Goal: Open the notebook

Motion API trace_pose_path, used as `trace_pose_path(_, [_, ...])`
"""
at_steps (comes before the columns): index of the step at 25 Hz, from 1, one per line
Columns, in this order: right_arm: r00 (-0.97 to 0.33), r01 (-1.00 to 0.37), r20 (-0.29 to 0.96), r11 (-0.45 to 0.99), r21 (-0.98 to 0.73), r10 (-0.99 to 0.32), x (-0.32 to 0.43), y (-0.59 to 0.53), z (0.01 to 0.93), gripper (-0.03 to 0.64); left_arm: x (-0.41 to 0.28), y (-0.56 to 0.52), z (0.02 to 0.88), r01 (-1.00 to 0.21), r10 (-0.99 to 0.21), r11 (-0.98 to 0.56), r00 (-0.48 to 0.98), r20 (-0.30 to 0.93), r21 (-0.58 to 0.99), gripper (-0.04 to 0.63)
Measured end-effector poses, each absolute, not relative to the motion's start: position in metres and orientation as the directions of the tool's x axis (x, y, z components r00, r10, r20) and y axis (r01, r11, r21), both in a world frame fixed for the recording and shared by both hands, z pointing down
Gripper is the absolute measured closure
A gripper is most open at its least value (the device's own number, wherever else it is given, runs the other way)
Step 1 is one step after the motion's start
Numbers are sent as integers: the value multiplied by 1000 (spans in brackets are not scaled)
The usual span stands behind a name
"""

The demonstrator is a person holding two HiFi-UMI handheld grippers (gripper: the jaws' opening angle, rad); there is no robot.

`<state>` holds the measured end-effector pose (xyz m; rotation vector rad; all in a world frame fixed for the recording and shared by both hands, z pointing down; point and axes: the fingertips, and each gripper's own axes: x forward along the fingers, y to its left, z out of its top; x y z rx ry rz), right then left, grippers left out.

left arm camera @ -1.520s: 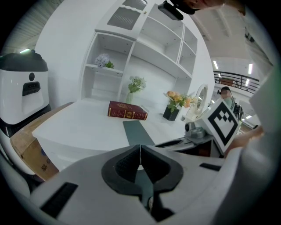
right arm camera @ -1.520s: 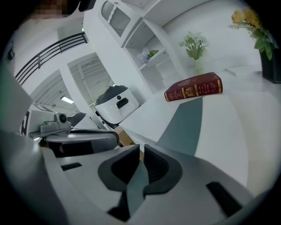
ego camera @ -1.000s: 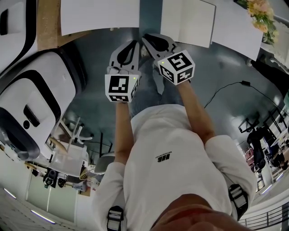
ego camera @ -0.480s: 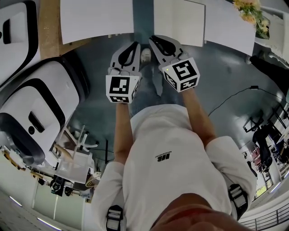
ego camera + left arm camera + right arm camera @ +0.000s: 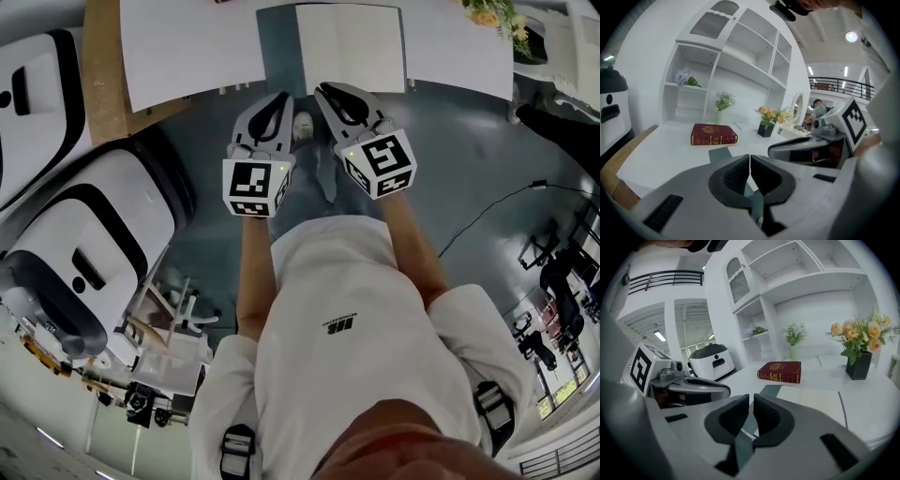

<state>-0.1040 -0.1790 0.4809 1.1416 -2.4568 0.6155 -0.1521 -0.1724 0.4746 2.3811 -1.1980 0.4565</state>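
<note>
The notebook (image 5: 349, 47) lies on the white table (image 5: 187, 47) at the top of the head view, white pages showing, with a grey-blue flap (image 5: 277, 42) along its left side. The right gripper view shows the same pale page (image 5: 811, 401) and grey-blue strip (image 5: 769, 391) just past the jaws. My left gripper (image 5: 279, 101) and right gripper (image 5: 326, 94) hang side by side over the floor, short of the table's near edge, apart from the notebook. Both are shut and hold nothing; each view shows its own pads together, the left gripper (image 5: 750, 164) and the right gripper (image 5: 751, 404).
A dark red book (image 5: 714, 134) lies further back on the table, before white shelves with small vases. Orange flowers in a black pot (image 5: 860, 364) stand at the right. A large white machine with black trim (image 5: 84, 244) stands at the left, and a cable (image 5: 487, 211) runs over the floor.
The table and notebook have slid down and left into fuller view in the head view. Both grippers have lifted a little toward the table edge, still shut and side by side.
</note>
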Motion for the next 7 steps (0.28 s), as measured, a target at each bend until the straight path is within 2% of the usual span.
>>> trace_pose_path(7, [-587, -798, 493, 564, -215, -643, -91, -167, 467, 611, -139, -162, 462, -798, -656, -555, 593, 467, 234, 595])
